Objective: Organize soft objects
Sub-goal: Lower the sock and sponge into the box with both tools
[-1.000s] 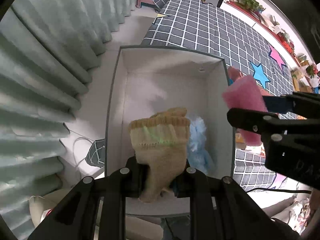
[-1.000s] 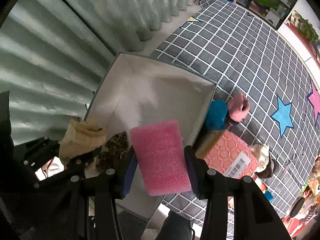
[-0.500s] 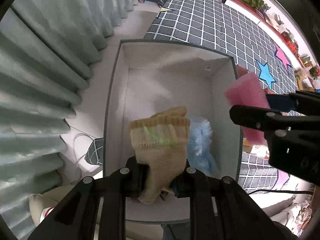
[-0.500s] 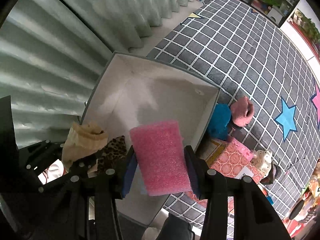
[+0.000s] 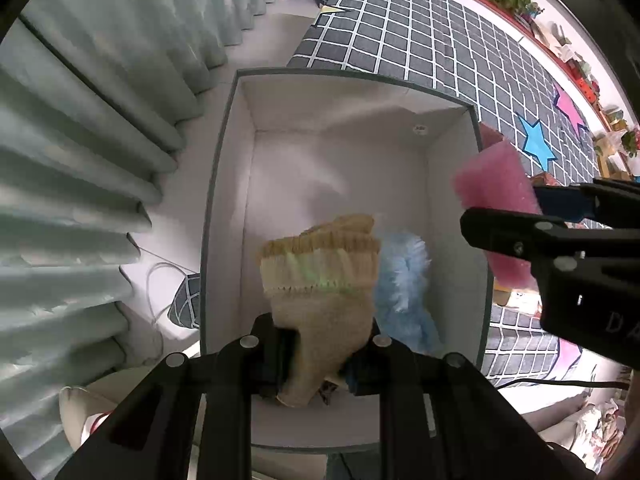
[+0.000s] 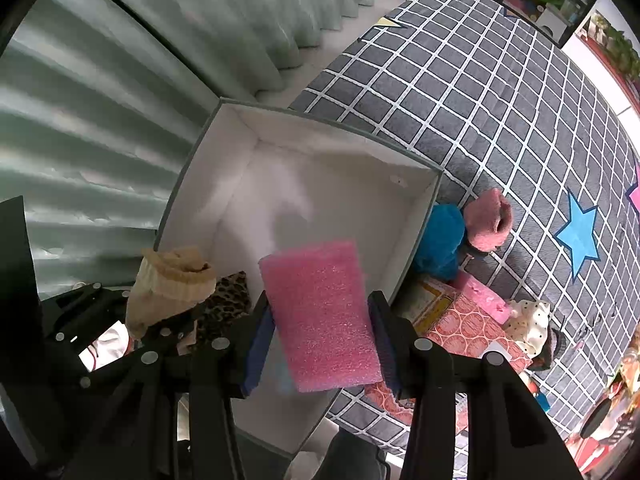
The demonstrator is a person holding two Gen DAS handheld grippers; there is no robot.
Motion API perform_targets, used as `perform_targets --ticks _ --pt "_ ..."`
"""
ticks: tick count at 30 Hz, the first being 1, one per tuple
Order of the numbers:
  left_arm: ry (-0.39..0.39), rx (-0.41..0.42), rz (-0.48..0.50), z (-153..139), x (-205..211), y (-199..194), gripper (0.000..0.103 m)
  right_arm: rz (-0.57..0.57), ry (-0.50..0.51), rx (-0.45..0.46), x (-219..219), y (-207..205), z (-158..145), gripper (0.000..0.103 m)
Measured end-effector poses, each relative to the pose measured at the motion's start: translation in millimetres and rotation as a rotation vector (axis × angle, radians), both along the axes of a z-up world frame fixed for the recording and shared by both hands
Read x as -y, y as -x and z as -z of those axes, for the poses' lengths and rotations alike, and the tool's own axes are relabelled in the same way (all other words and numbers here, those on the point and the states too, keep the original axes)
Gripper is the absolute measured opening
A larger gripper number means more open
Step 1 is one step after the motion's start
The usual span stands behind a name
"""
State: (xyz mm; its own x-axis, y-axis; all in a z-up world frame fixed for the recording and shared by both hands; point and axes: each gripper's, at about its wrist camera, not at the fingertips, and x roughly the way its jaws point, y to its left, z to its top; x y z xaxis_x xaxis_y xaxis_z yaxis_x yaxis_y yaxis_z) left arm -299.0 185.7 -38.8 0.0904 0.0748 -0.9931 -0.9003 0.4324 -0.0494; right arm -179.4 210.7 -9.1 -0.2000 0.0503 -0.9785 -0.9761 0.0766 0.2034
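Beige sock (image 5: 320, 292), pink foam (image 6: 324, 316), white-lined box (image 5: 344, 168), grey checked mat (image 6: 500, 92), blue star (image 6: 578, 236)

We are finding the far half of the white box (image 5: 340, 168) lying bare and passable from above. The blue fluffy item (image 5: 400, 280) and leopard-print cloth (image 6: 224, 304) are occupying its near end; curtains (image 5: 100, 140) are crowding its left side.
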Motion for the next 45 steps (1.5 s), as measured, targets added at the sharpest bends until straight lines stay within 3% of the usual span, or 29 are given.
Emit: perform_targets --ticks 34,36,38,39,40,41,42,43,45 --pt "0.036 -0.048 0.010 21 -5 -8 0.024 0.009 0.060 -0.049 -7 2 28 0.048" --pt "0.033 -0.048 0.009 21 -5 -8 0.030 0.012 0.058 -0.061 -6 1 28 0.048" --pt "0.035 -0.045 0.005 21 -5 -8 0.043 0.014 0.051 -0.072 -6 1 27 0.049" --pt "0.037 -0.042 0.003 21 -5 -8 0.055 0.013 0.047 -0.071 -6 1 27 0.049" --pt "0.037 -0.037 0.002 20 -5 -7 0.065 0.012 0.042 -0.072 -6 1 25 0.055" --pt "0.036 -0.028 0.002 18 -5 -7 0.068 0.013 0.038 -0.075 -6 0 24 0.064" --pt "0.035 -0.016 0.003 16 -5 -7 0.075 0.016 0.032 -0.079 -5 -1 22 0.082" --pt "0.037 -0.010 0.002 15 -4 -7 0.082 0.022 0.022 -0.084 -4 -2 20 0.087" --pt "0.040 0.010 0.000 13 -4 -7 0.083 0.029 0.014 -0.091 -4 -5 16 0.087"
